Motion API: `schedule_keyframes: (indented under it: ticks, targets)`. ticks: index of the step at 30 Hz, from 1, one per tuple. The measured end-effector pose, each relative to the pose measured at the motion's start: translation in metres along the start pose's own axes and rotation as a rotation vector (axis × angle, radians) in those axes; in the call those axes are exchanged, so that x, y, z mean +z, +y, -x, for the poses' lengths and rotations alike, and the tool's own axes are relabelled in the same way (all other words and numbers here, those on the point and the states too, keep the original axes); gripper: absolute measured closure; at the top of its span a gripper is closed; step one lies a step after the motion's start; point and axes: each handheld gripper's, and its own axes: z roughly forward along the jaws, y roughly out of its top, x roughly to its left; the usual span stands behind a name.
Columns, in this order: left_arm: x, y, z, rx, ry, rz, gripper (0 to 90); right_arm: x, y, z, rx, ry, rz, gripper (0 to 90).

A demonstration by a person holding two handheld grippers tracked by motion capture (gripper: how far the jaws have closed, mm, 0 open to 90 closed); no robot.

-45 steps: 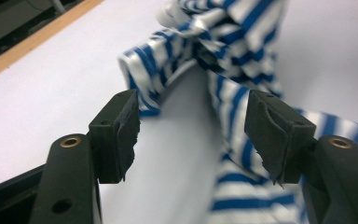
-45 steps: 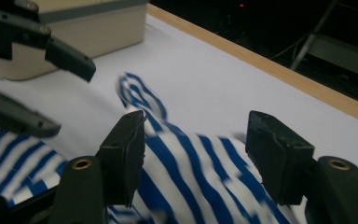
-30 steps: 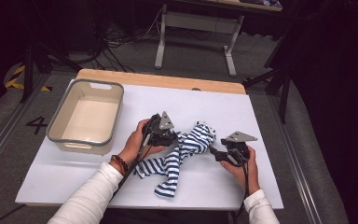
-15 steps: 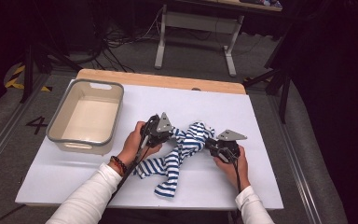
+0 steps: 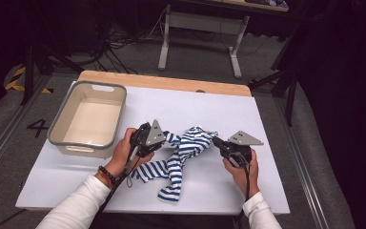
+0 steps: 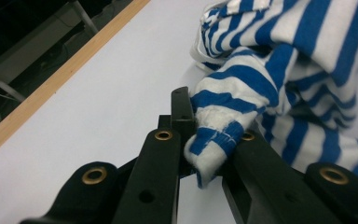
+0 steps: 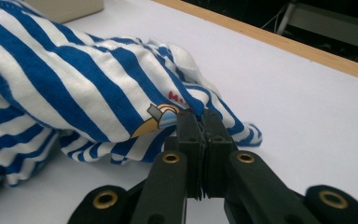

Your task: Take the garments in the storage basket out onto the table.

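Note:
A blue-and-white striped garment lies crumpled at the middle of the white table. My left gripper holds its left end, and in the left gripper view a fold of the striped cloth is pinched between the jaws of the left gripper. My right gripper holds the garment's right end. Its jaws have just been closing, and in the right gripper view the right gripper stands shut on the hem of the cloth, beside a small printed picture. The part between the grippers is lifted slightly.
An empty beige tub with a grey rim stands at the table's left. A wooden strip runs along the far edge. Beyond it are desk legs and cables on the floor. Bare white tabletop lies behind and to the right of the garment.
The right gripper came in leftwards to the garment's right end and shut on it. The left gripper shut on the left end and shifted a little left. The cloth between them rose slightly.

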Motion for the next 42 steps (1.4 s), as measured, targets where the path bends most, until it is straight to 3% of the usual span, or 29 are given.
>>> schedule_keyframes:
  ticks: [4, 6, 10, 12, 16, 17, 19, 24, 30, 34, 36, 37, 39, 42]
  targets:
    - [-0.010, -0.016, 0.009, -0.005, -0.020, -0.003, 86.2, 0.001, 0.002, -0.007, -0.018, 0.032, -0.001, 85.1]
    - [-0.014, -0.024, 0.014, -0.004, -0.034, -0.016, 86.2, 0.003, 0.001, -0.008, -0.014, 0.027, -0.001, 75.7]
    - [-0.021, -0.035, 0.020, -0.009, -0.049, -0.027, 86.2, 0.008, -0.003, -0.002, 0.020, 0.005, -0.013, 60.1]
    - [-0.021, -0.042, 0.021, -0.009, -0.049, -0.042, 86.2, 0.016, -0.006, 0.007, 0.052, 0.009, -0.047, 53.9]
    - [-0.018, -0.046, 0.019, -0.024, -0.057, -0.051, 86.1, 0.031, -0.009, 0.012, 0.053, 0.015, -0.100, 49.3]
    - [-0.016, -0.046, 0.018, -0.028, -0.056, -0.055, 86.1, 0.043, -0.009, 0.013, 0.027, 0.011, -0.124, 47.8]
    - [-0.015, -0.047, 0.018, -0.023, -0.055, -0.058, 86.2, 0.048, -0.009, 0.013, 0.017, 0.017, -0.130, 46.5]
    - [-0.014, -0.051, 0.016, -0.040, -0.049, -0.060, 86.2, 0.076, -0.002, 0.009, -0.062, 0.046, -0.159, 39.5]
    - [-0.015, -0.053, 0.014, -0.043, -0.042, -0.059, 86.1, 0.094, 0.010, 0.009, -0.083, 0.057, -0.180, 39.9]
    - [-0.016, -0.055, 0.013, -0.044, -0.040, -0.066, 86.1, 0.106, 0.016, 0.007, -0.090, 0.082, -0.200, 47.1]
    - [-0.016, -0.057, 0.012, -0.052, -0.045, -0.066, 86.1, 0.112, 0.018, 0.007, -0.089, 0.085, -0.222, 54.3]
    - [-0.016, -0.057, 0.012, -0.047, -0.043, -0.069, 86.1, 0.115, 0.019, 0.007, -0.083, 0.110, -0.227, 64.4]
    - [-0.017, -0.058, 0.012, -0.052, -0.042, -0.074, 86.1, 0.117, 0.019, 0.007, -0.080, 0.115, -0.230, 68.1]
    - [-0.017, -0.059, 0.011, -0.054, -0.044, -0.073, 86.1, 0.121, 0.017, 0.005, -0.091, 0.119, -0.265, 82.2]
